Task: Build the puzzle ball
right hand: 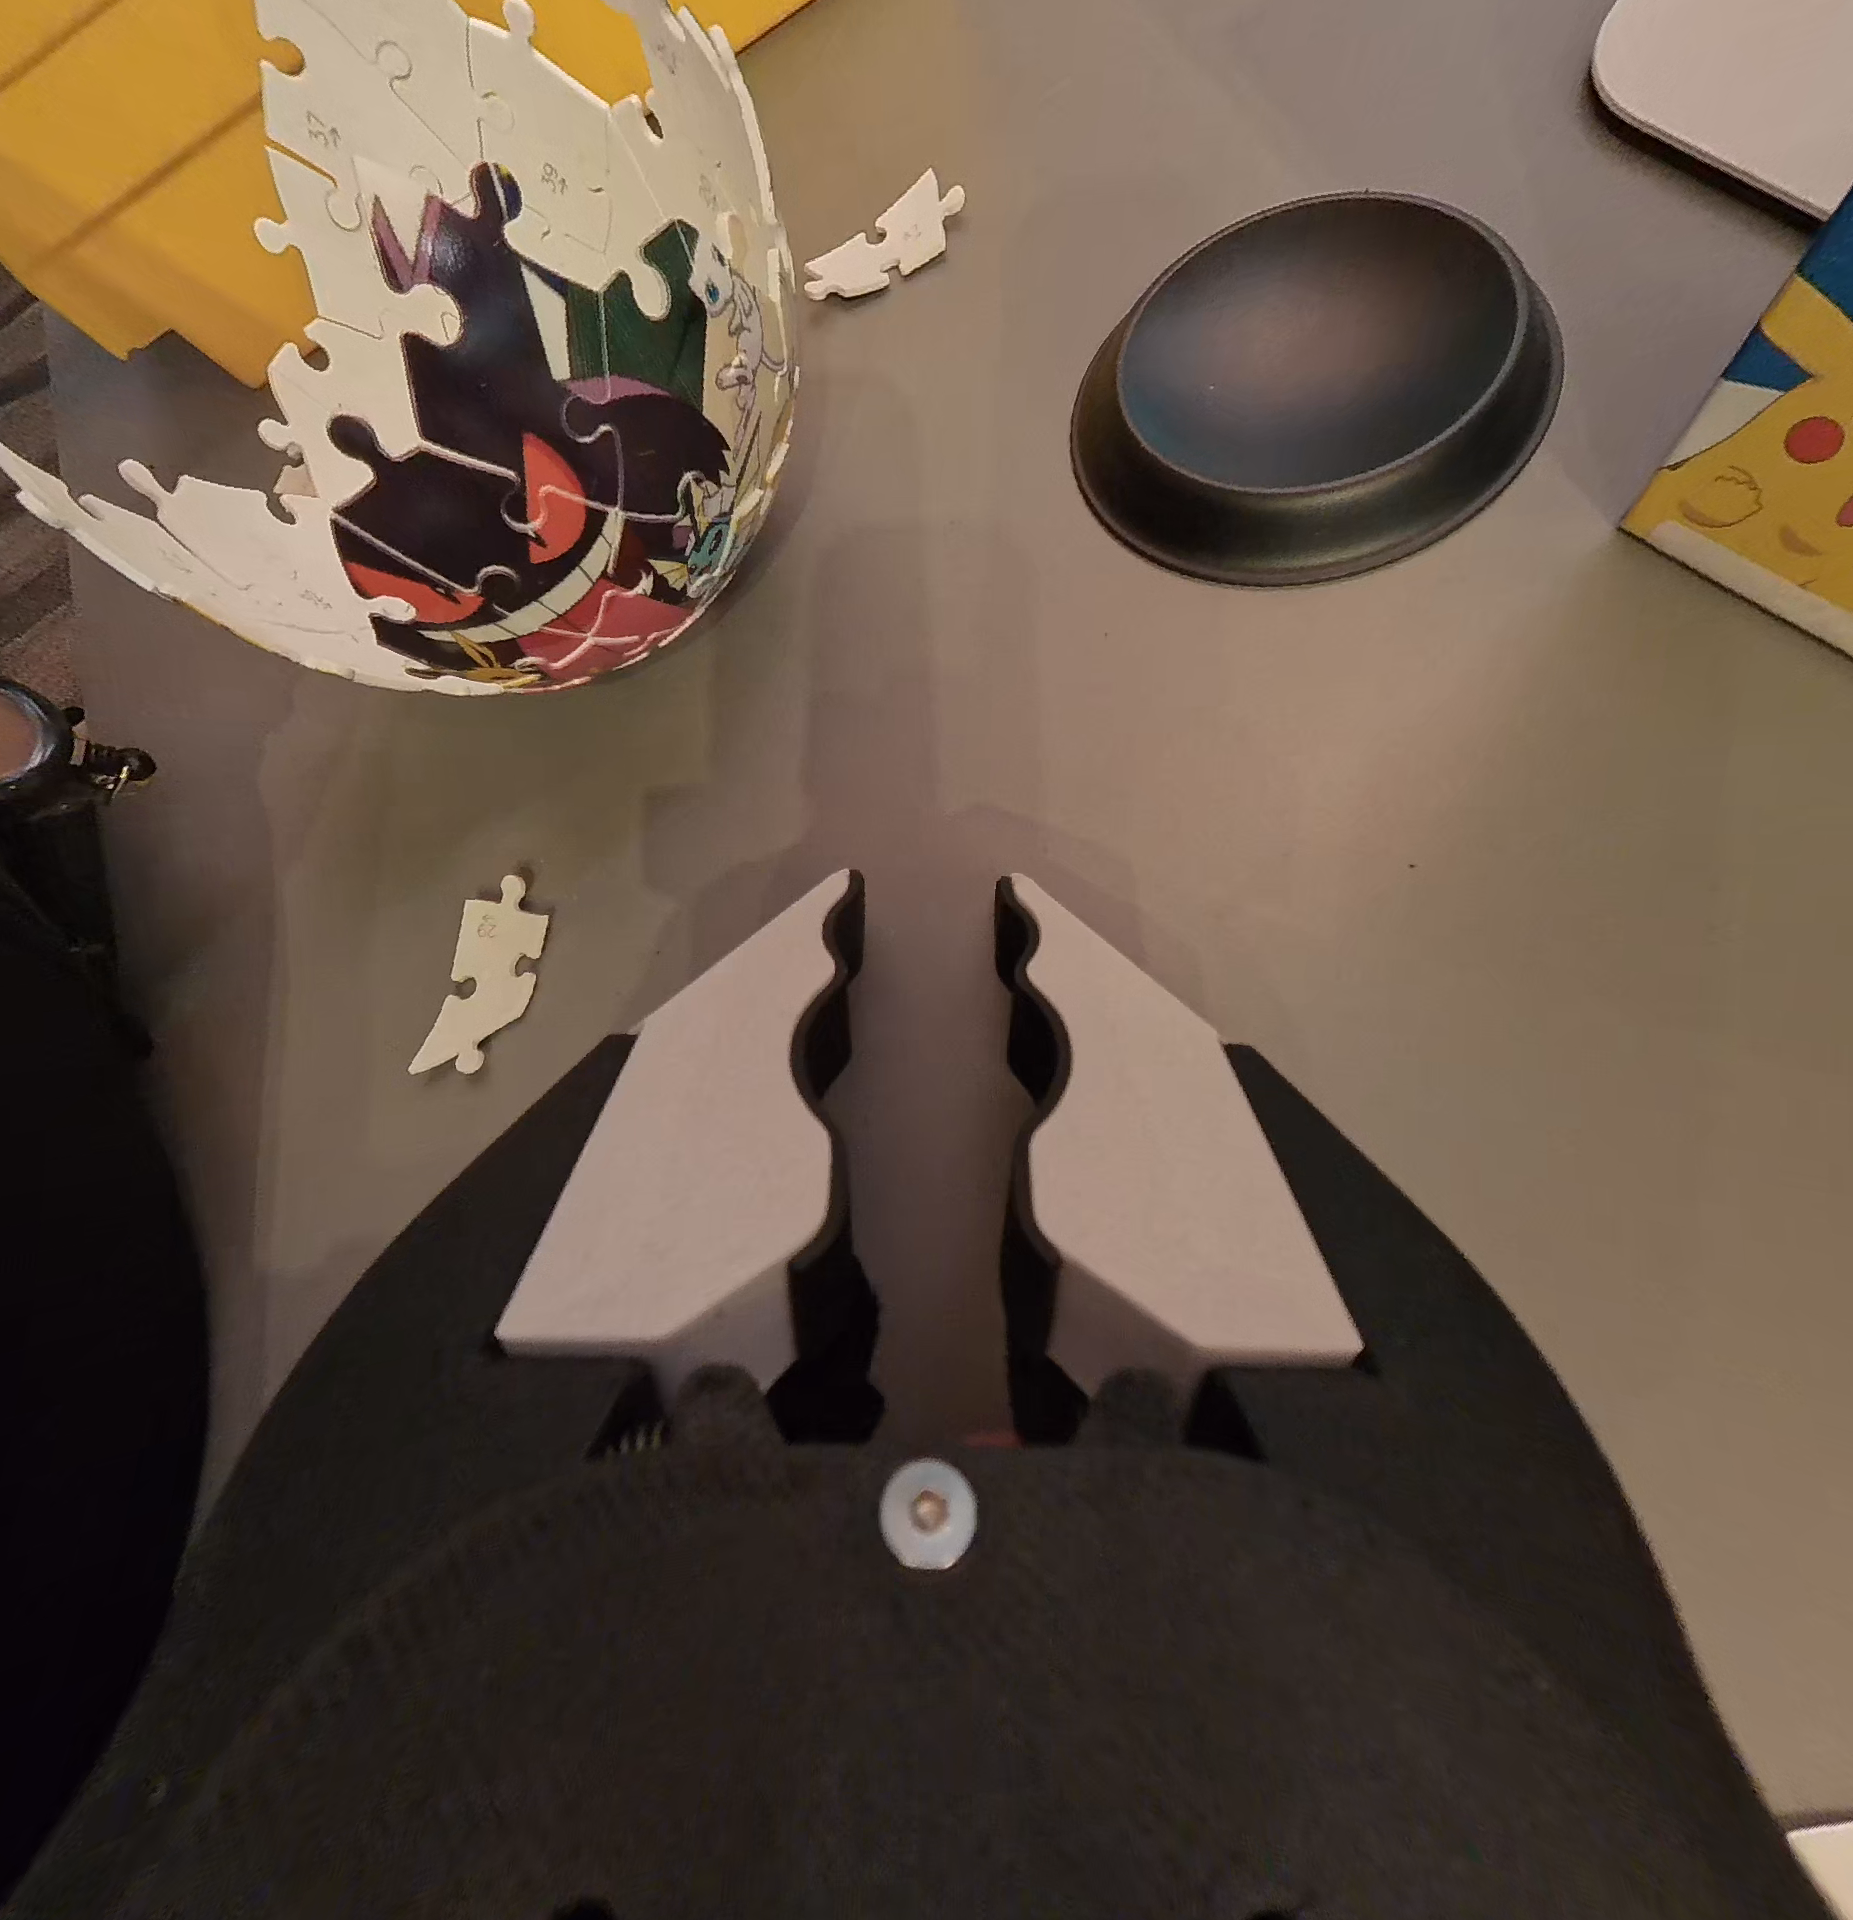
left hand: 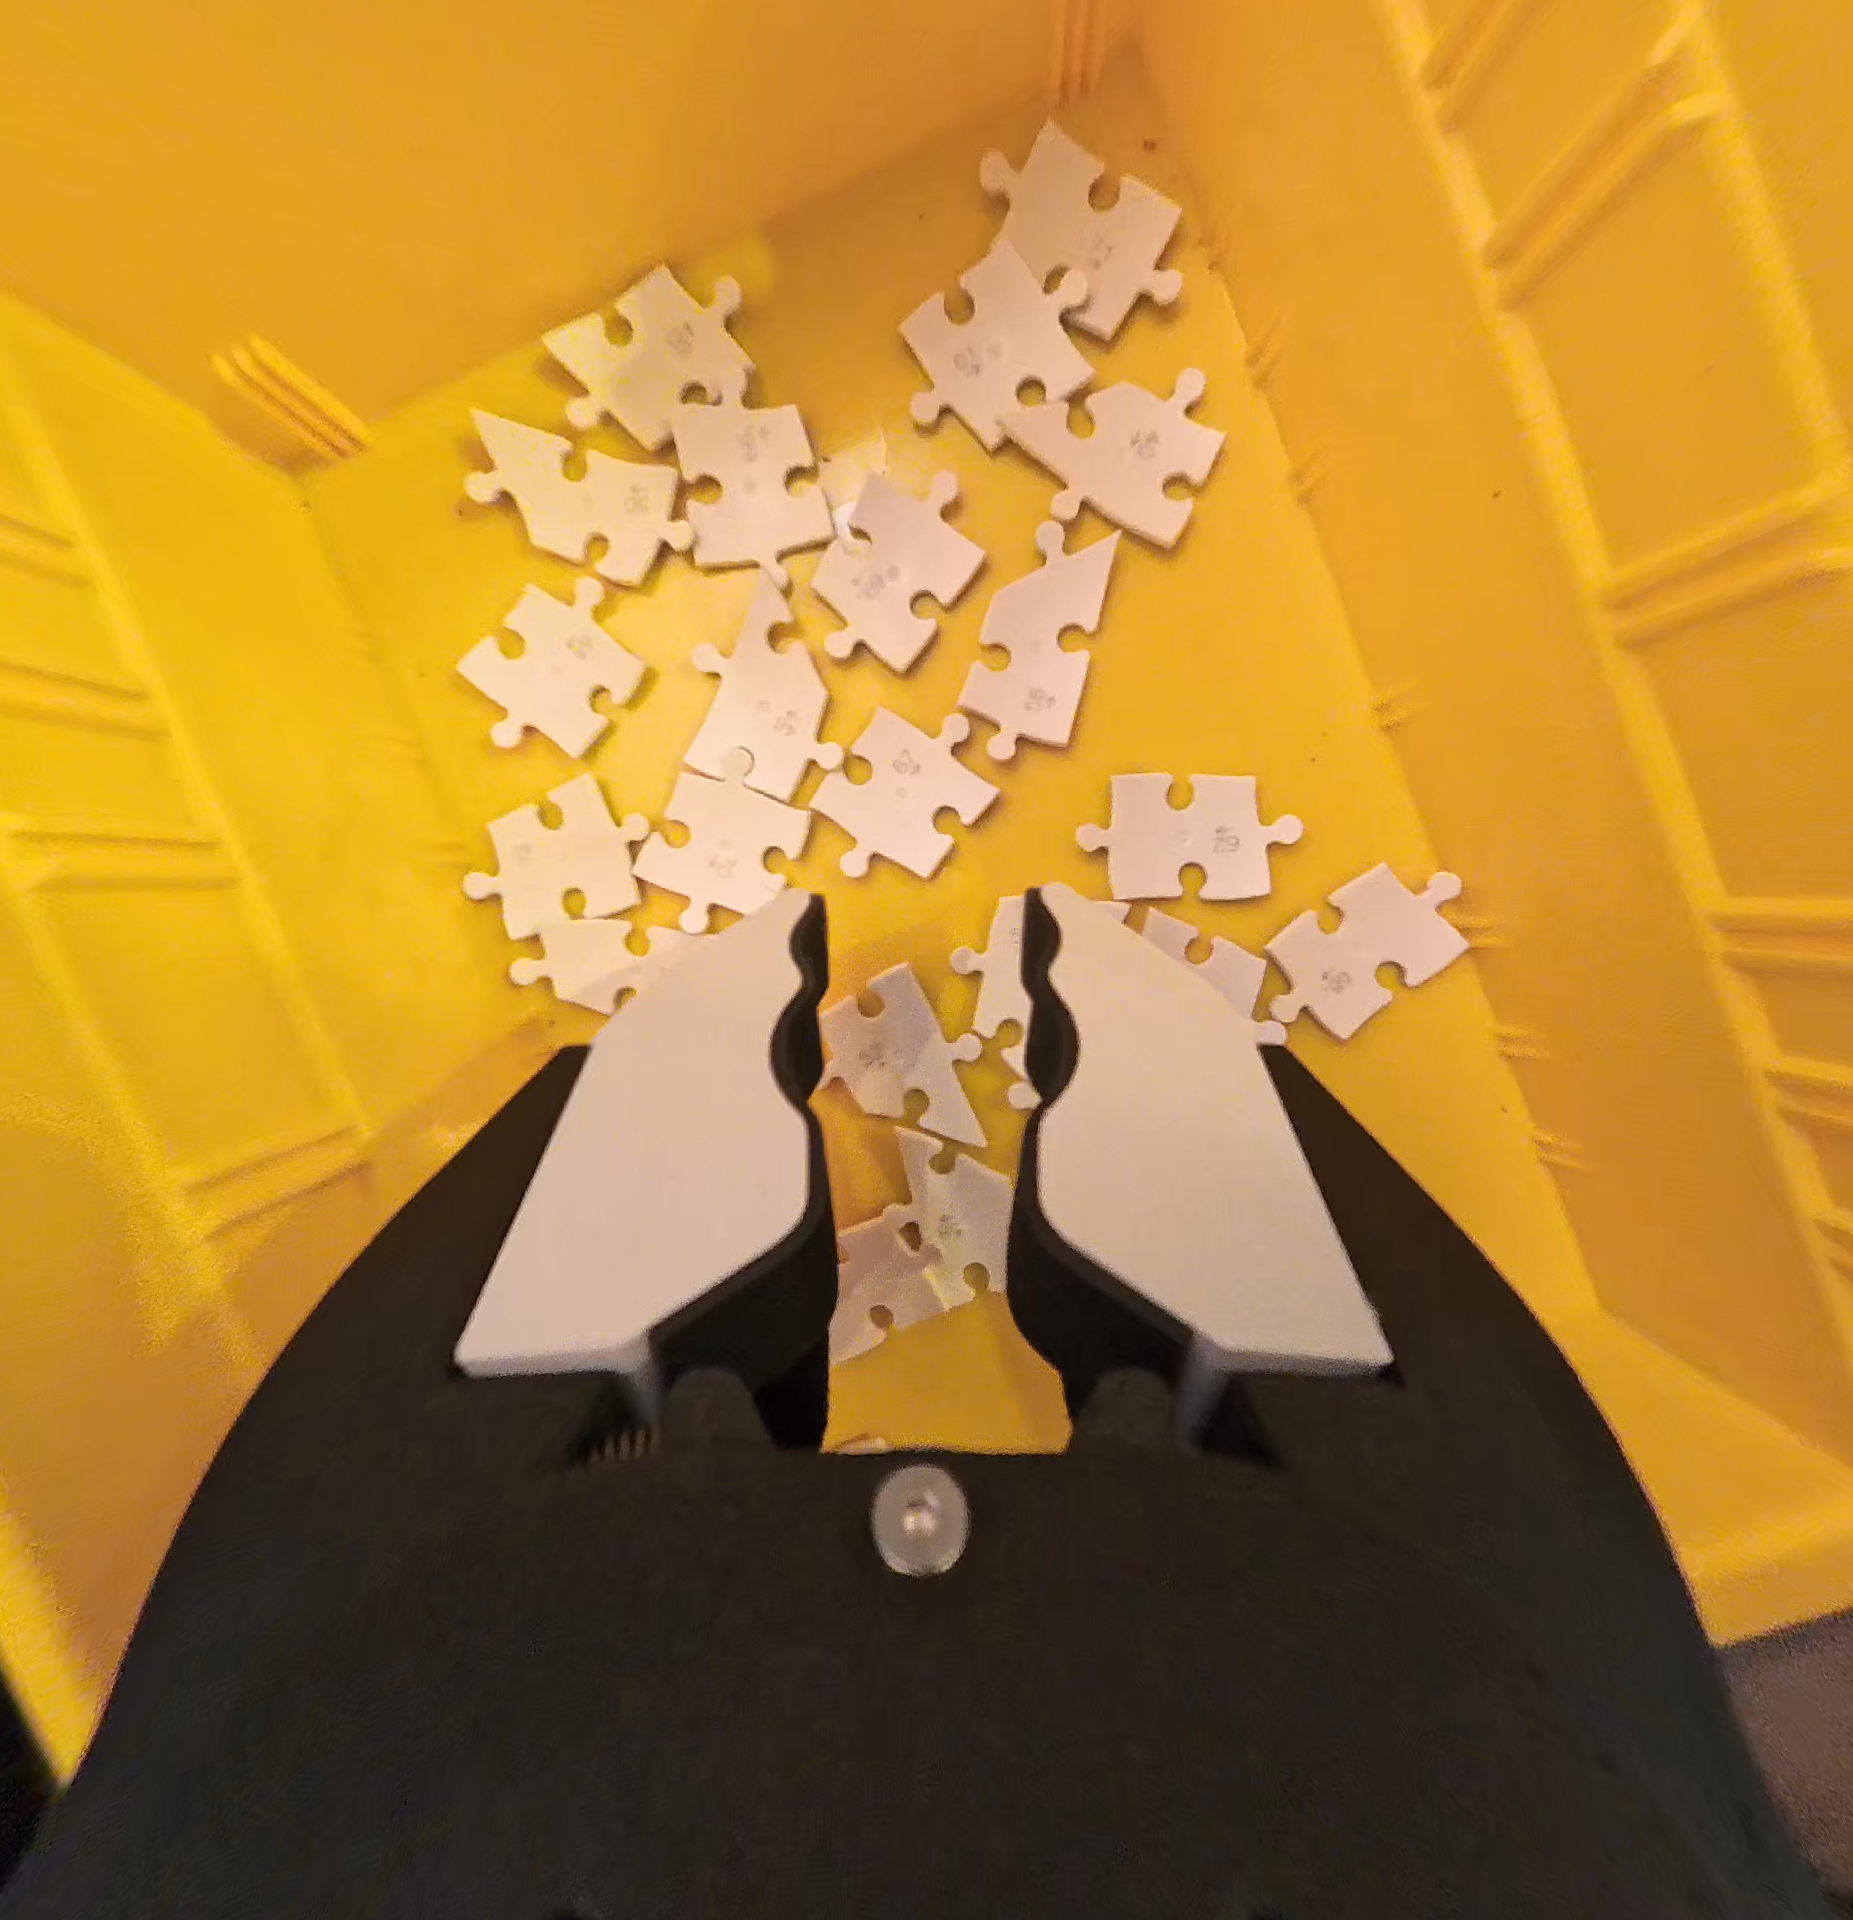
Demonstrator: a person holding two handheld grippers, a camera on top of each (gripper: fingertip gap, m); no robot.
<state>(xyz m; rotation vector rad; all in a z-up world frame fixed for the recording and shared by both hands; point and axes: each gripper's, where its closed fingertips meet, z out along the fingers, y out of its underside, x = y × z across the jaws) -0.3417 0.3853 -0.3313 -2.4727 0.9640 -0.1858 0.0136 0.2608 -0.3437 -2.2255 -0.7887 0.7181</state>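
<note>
In the left wrist view, my left gripper [left hand: 927, 909] is open and empty, reaching down inside a yellow bin [left hand: 1421, 623]. Several white puzzle pieces [left hand: 891, 582] lie face down on the bin floor; one piece [left hand: 901, 1049] lies between the fingers, below them. In the right wrist view, my right gripper [right hand: 930, 894] is open and empty above a grey table [right hand: 1317, 935]. The partly built puzzle ball [right hand: 506, 416] lies on its side at the upper left, open shell showing white insides and a printed outside. One loose piece [right hand: 480, 977] lies left of the gripper, another [right hand: 886, 239] right of the ball.
A black round stand [right hand: 1317, 384] sits on the table at the upper right. A printed box [right hand: 1795, 416] stands at the right edge, a white flat object [right hand: 1732, 94] behind it. The yellow bin's outside [right hand: 122, 177] shows behind the ball. A dark sleeve [right hand: 39, 1039] is at the left.
</note>
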